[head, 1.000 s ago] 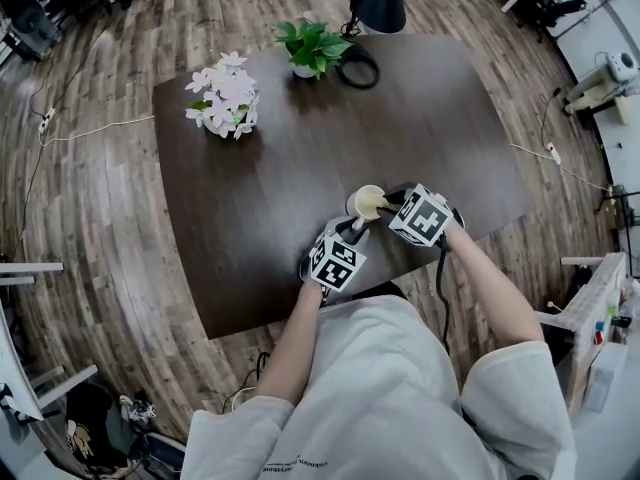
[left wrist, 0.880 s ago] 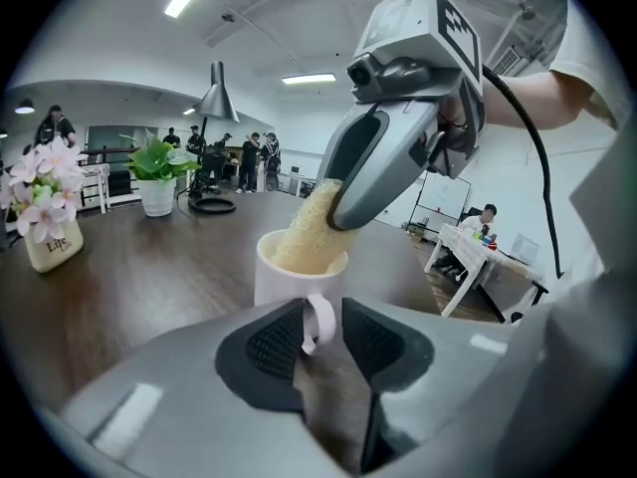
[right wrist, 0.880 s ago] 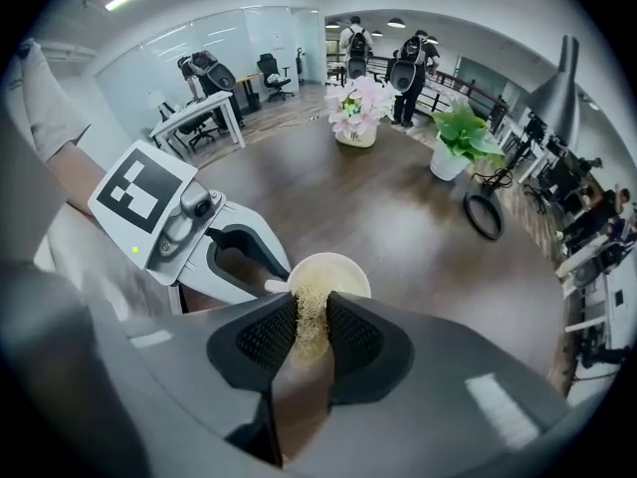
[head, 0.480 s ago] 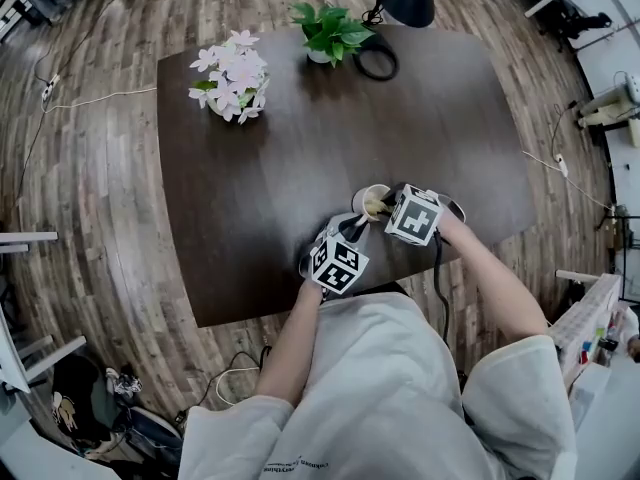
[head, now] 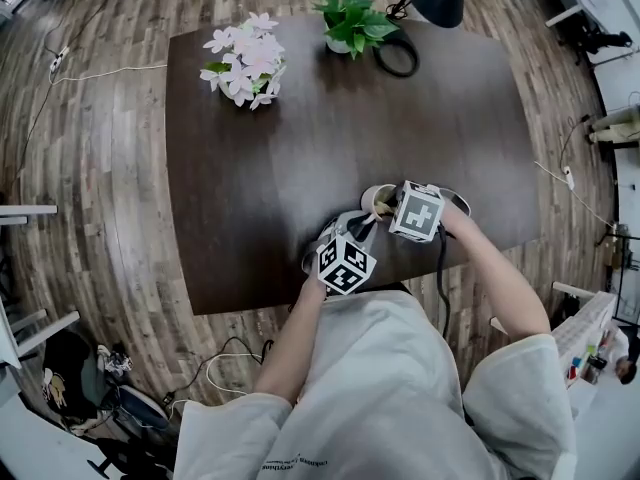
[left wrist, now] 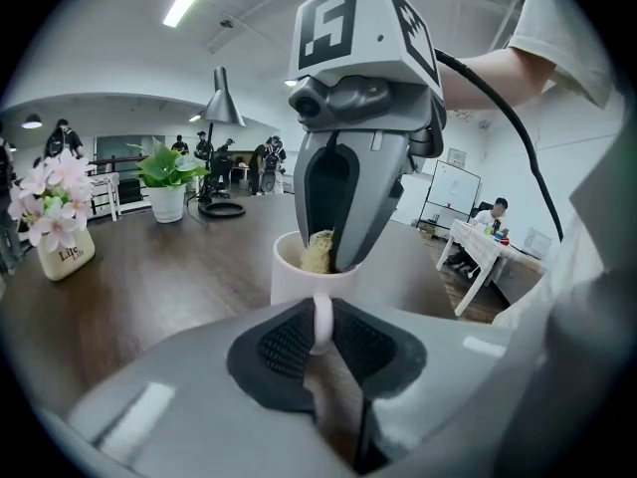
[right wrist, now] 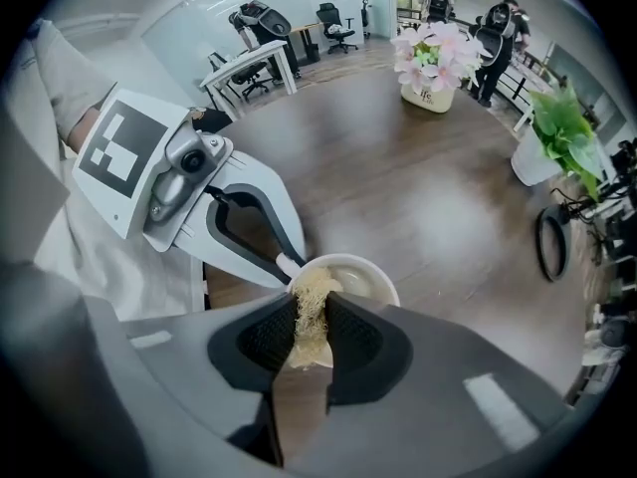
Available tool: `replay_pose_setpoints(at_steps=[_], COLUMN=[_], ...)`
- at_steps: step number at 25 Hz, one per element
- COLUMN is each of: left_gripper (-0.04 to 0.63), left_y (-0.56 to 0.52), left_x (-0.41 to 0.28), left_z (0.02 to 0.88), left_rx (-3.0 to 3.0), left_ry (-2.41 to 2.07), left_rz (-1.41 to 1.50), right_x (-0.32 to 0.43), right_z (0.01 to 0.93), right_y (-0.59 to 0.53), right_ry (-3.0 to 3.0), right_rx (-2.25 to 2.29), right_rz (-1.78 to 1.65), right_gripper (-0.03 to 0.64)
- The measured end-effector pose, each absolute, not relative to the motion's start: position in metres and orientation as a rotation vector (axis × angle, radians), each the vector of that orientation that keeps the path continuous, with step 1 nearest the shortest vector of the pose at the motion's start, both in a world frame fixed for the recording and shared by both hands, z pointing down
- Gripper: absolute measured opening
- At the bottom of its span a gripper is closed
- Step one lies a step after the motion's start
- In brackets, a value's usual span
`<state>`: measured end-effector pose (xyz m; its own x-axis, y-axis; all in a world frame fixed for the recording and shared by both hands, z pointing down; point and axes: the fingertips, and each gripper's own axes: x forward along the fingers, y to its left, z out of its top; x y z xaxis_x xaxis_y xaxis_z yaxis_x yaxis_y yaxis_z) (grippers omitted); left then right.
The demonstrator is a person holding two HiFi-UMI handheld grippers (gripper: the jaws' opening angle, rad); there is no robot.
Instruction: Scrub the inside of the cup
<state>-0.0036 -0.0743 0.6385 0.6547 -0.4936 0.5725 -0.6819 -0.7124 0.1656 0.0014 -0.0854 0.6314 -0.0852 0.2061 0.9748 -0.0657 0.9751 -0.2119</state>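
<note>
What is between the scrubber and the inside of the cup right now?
Nothing visible. The right hand-held gripper holds the scrubber, whose tip reaches into the open cup. The left hand-held gripper grips the cup's handle from outside, clear of the mouth.

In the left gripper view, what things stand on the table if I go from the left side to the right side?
flowers → plant → lamp → cup
</note>
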Motion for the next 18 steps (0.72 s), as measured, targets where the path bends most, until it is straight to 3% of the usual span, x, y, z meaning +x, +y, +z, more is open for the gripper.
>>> replay_pose_setpoints(at_steps=[18], left_gripper=[0.058], left_y=[-0.077], left_x=[-0.003], left_z=[0.641], left_rx=[2.527], left_ry=[-0.873], left_rz=[0.706], right_x=[-0.004], right_z=[0.624], right_y=[-0.097], right_ry=[-1.687], right_rx=[-0.049], right_rz=[0.349], right_gripper=[0.1])
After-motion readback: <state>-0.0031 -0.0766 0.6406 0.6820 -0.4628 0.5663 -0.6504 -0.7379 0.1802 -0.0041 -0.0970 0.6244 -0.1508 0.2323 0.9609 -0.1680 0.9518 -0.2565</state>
